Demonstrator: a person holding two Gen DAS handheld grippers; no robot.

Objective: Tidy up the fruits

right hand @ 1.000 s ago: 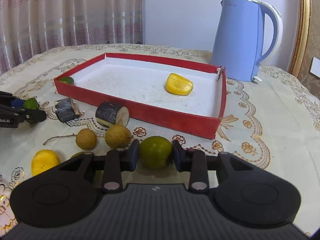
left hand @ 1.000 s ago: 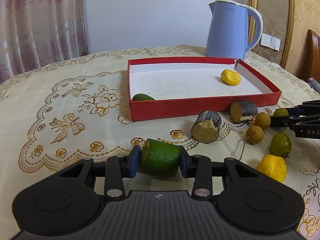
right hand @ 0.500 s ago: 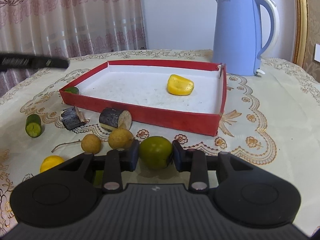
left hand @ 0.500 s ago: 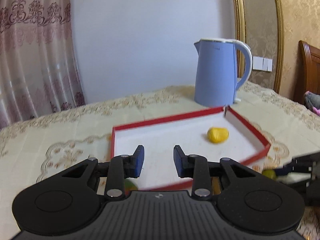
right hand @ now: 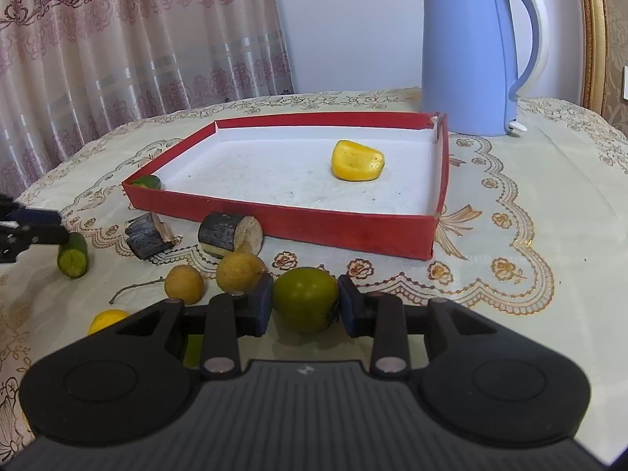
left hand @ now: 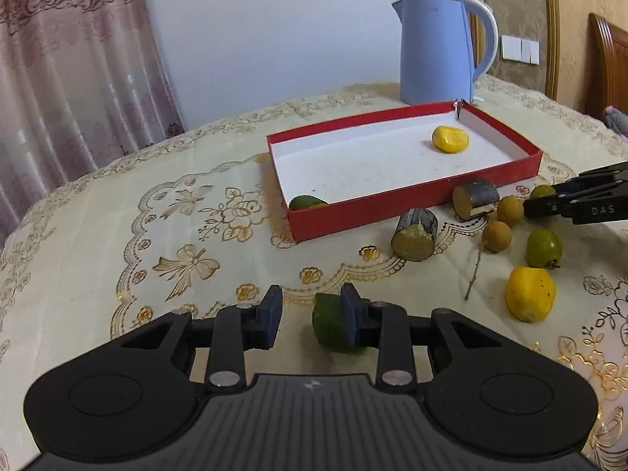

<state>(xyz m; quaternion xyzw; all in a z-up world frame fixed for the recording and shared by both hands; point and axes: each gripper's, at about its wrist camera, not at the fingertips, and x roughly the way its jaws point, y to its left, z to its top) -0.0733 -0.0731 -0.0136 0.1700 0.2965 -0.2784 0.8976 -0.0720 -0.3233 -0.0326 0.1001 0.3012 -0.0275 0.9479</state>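
Since the first earlier frame, the left gripper (left hand: pixel 310 316) has lost its clamp on the green cucumber piece (left hand: pixel 333 327). That piece now lies on the tablecloth (left hand: pixel 117 235), on the near side of the red tray (left hand: pixel 392 212). It sits behind the gripper's right-hand pad, off the gap between the fingers. The left jaws stand at their narrowest, with nothing between them.

The right gripper (right hand: pixel 305 304) is clamped on a round green fruit (right hand: pixel 305 298), just in front of the red tray's near wall.

Inside the red tray:
- a yellow fruit (right hand: pixel 357 160) lies toward the far right corner;
- a green piece (right hand: pixel 147 181) lies in the near left corner.

In front of the red tray lie two dark log pieces (right hand: pixel 229 233), two tan round fruits (right hand: pixel 239 271), a green fruit (left hand: pixel 543 248) and a yellow fruit (left hand: pixel 530 293). A blue kettle (right hand: pixel 475 51) stands behind the red tray.
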